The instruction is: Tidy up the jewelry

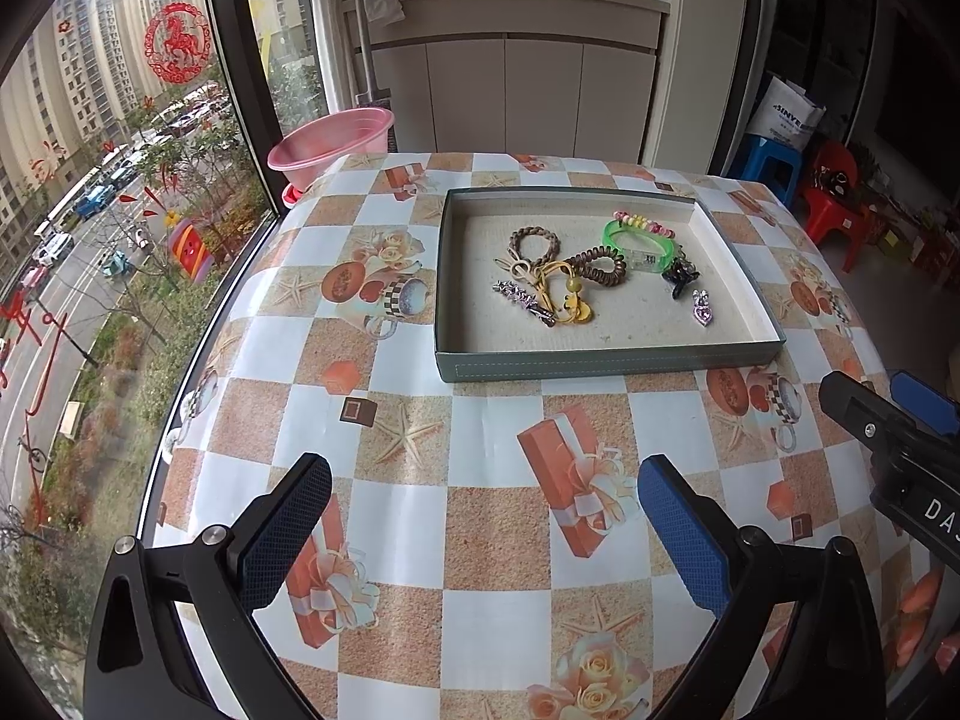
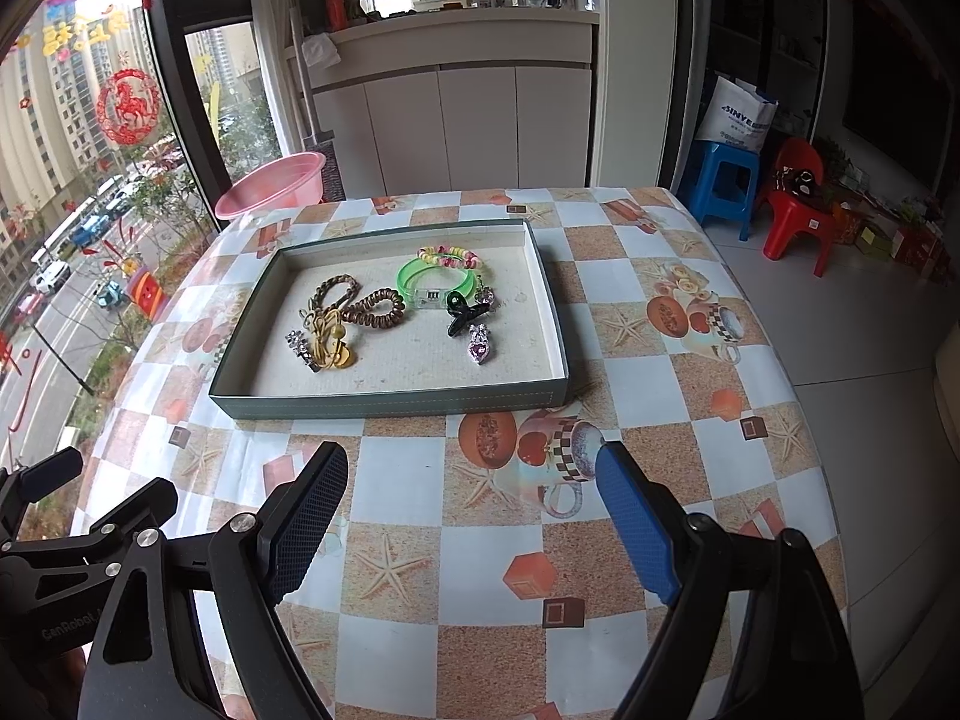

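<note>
A shallow grey-green tray (image 1: 606,363) (image 2: 396,405) sits on the checked tablecloth. In it lie a green bracelet (image 1: 639,240) (image 2: 414,276), a bead bracelet (image 1: 645,222) (image 2: 450,255), a brown coil hair tie (image 1: 603,264) (image 2: 375,306), a braided tie (image 1: 533,240) (image 2: 333,291), a yellow cord piece (image 1: 570,300) (image 2: 333,348), a silver clip (image 1: 522,300) (image 2: 300,348), a black claw clip (image 1: 681,276) (image 2: 462,312) and a purple pendant (image 1: 701,307) (image 2: 480,348). My left gripper (image 1: 483,534) is open and empty, short of the tray. My right gripper (image 2: 471,528) is open and empty, also short of it.
A pink basin (image 1: 330,141) (image 2: 273,183) stands beyond the table's far left corner by the window. White cabinets stand behind the table. Blue (image 2: 723,186) and red (image 2: 798,210) stools stand on the floor at the right. The right gripper also shows in the left wrist view (image 1: 888,420).
</note>
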Tool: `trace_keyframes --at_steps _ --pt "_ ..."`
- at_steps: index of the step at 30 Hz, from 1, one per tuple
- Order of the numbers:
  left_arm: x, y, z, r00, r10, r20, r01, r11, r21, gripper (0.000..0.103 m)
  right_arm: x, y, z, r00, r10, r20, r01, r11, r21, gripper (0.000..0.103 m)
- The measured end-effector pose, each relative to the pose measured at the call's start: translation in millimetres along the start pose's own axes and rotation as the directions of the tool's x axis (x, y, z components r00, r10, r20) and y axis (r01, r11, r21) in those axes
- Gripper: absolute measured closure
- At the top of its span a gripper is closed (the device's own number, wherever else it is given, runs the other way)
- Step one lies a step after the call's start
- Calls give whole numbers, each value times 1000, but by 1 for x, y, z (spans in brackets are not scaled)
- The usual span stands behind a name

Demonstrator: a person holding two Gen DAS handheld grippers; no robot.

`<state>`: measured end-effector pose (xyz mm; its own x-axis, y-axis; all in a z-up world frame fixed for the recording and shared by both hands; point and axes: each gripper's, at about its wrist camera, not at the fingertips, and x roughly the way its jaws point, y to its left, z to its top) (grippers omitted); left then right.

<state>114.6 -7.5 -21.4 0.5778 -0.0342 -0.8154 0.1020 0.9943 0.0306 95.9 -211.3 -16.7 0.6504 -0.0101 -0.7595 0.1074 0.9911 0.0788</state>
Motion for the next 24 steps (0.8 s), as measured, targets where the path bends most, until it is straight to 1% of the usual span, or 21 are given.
trace_keyframes --at_steps 8,18,24 --pt "1 1 0 1000 5 -1 -5 1000 -1 0 0 0 0 1000 -1 0 1 1000 0 16" --pt "2 5 1 1000 -21 -12 21 999 -24 0 1 -2 -1 1000 -3 -5 3 1000 2 16" --pt "1 4 1 1000 -23 -13 22 1000 -13 0 1 -2 -1 1000 -2 -6 2 1000 1 16"
